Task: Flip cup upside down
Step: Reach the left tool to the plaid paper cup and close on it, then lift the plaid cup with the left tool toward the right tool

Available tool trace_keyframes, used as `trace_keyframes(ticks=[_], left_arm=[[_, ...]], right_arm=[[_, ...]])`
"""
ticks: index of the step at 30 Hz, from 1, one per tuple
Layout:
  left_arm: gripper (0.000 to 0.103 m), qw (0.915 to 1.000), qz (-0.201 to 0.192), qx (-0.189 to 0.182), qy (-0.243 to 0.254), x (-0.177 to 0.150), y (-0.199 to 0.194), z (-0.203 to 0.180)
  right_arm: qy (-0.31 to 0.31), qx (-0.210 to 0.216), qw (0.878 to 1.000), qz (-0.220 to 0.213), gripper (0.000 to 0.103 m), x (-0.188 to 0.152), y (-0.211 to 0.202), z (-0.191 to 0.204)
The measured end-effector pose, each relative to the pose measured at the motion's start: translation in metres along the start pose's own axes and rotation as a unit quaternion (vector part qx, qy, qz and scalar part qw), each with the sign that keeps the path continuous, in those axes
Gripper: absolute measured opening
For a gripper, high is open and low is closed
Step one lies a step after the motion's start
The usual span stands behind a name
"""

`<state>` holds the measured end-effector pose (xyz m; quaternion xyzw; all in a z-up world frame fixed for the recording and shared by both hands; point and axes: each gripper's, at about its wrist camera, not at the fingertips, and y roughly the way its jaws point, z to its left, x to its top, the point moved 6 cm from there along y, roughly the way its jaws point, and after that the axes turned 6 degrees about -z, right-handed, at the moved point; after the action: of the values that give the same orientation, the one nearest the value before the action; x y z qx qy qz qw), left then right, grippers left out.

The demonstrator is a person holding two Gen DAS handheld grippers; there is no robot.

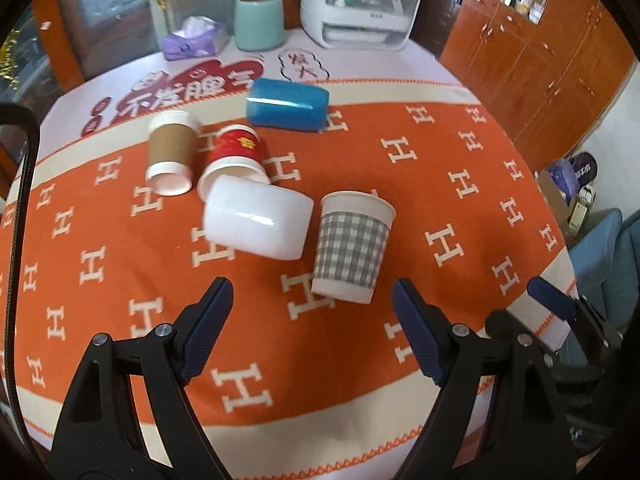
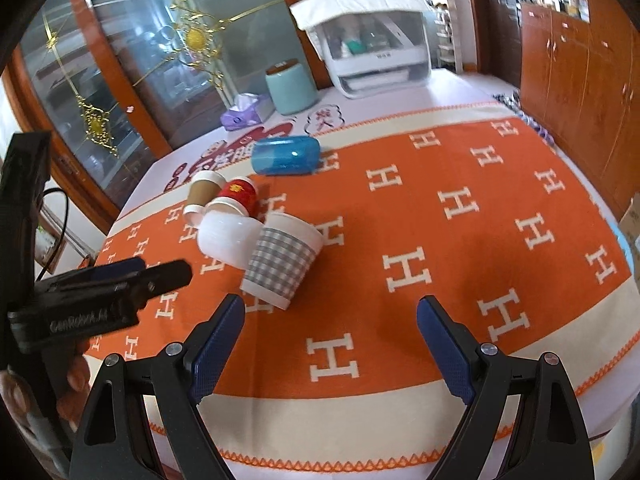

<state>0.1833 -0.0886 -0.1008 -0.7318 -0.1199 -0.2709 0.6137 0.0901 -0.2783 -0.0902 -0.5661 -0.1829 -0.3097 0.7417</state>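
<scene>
A grey-checked paper cup (image 1: pixel 351 247) stands upright, mouth up, on the orange cloth; it also shows in the right wrist view (image 2: pixel 280 261). A white cup (image 1: pixel 257 222) lies on its side just left of it. A red cup (image 1: pixel 237 157) and a brown-sleeved cup (image 1: pixel 171 151) lie behind, and a blue cup (image 1: pixel 287 104) lies farther back. My left gripper (image 1: pixel 312 302) is open and empty, just in front of the checked cup. My right gripper (image 2: pixel 331 322) is open and empty, near the table's front edge, right of the checked cup.
At the back of the table stand a mint-green container (image 1: pixel 259 22), a purple tissue pack (image 1: pixel 194 38) and a white appliance (image 1: pixel 360 8). Wooden cabinets (image 1: pixel 540 68) line the right side. The left gripper's body (image 2: pixel 100 300) shows at the left of the right wrist view.
</scene>
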Motion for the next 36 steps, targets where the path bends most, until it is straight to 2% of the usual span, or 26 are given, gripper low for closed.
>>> trace_keyframes(ticks=[9, 17, 19, 21, 25, 32, 36], left_arm=[[0.08, 0.9988, 0.035, 0.008, 0.032, 0.013, 0.064, -0.024], [0.08, 0.9975, 0.047, 0.016, 0.05, 0.008, 0.088, -0.035], [0.076, 0.9972, 0.053, 0.015, 0.051, 0.007, 0.093, -0.035], [0.066, 0.9967, 0.063, 0.012, 0.05, 0.004, 0.099, -0.036], [0.06, 0.9962, 0.077, 0.003, 0.041, -0.003, 0.108, -0.036], [0.058, 0.9969, 0.067, -0.01, 0.04, -0.009, 0.099, -0.034], [0.058, 0.9958, 0.051, -0.009, 0.076, -0.017, 0.07, -0.033]], right_arm=[[0.025, -0.009, 0.999, 0.022, 0.089, -0.009, 0.029, -0.027], [0.035, -0.009, 0.999, 0.033, 0.089, -0.016, 0.037, -0.037], [0.037, -0.008, 0.999, 0.035, 0.089, -0.018, 0.038, -0.039], [0.039, -0.008, 0.999, 0.036, 0.089, -0.019, 0.039, -0.04], [0.044, -0.008, 0.998, 0.04, 0.089, -0.021, 0.039, -0.041], [0.048, -0.009, 0.998, 0.04, 0.089, -0.023, 0.037, -0.043], [0.047, -0.006, 0.998, 0.038, 0.089, -0.024, 0.033, -0.041]])
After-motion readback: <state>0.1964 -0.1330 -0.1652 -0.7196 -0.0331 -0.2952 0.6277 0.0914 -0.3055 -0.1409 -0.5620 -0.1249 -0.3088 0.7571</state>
